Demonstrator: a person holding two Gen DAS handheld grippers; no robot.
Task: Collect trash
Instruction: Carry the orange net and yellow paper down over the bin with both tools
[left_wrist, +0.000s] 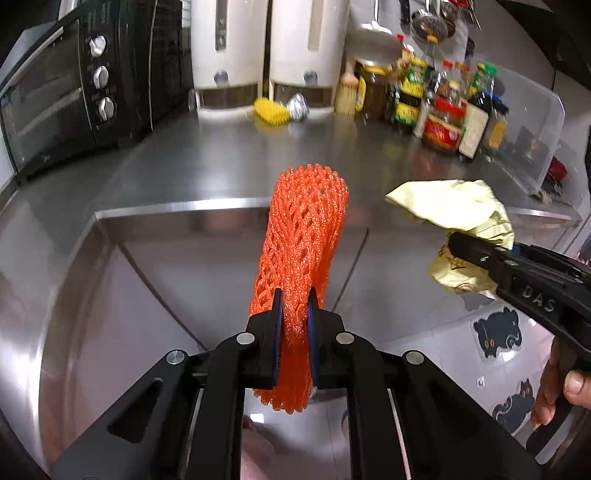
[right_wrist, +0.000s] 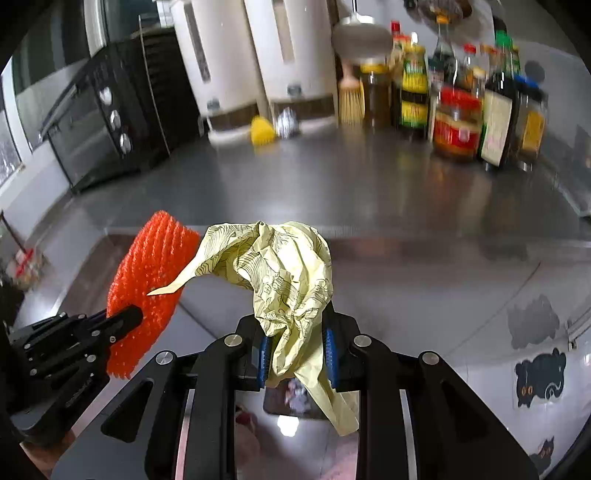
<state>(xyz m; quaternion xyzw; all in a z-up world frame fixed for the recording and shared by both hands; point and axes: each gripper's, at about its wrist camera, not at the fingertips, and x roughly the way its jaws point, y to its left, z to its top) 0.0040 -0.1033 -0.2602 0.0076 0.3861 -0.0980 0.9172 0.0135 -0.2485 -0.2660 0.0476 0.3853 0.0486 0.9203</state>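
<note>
The left gripper (left_wrist: 295, 314) is clamped tight on an orange foam net (left_wrist: 306, 229). The right gripper (right_wrist: 297, 350) is clamped on a crumpled yellow wrapper (right_wrist: 280, 266). Both bits of trash hang in the air, side by side, just past the front edge of the steel counter (left_wrist: 240, 158).

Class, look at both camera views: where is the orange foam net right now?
The orange foam net is clamped in the left hand-held gripper, held off the steel counter, left of the crumpled yellow wrapper.
</note>
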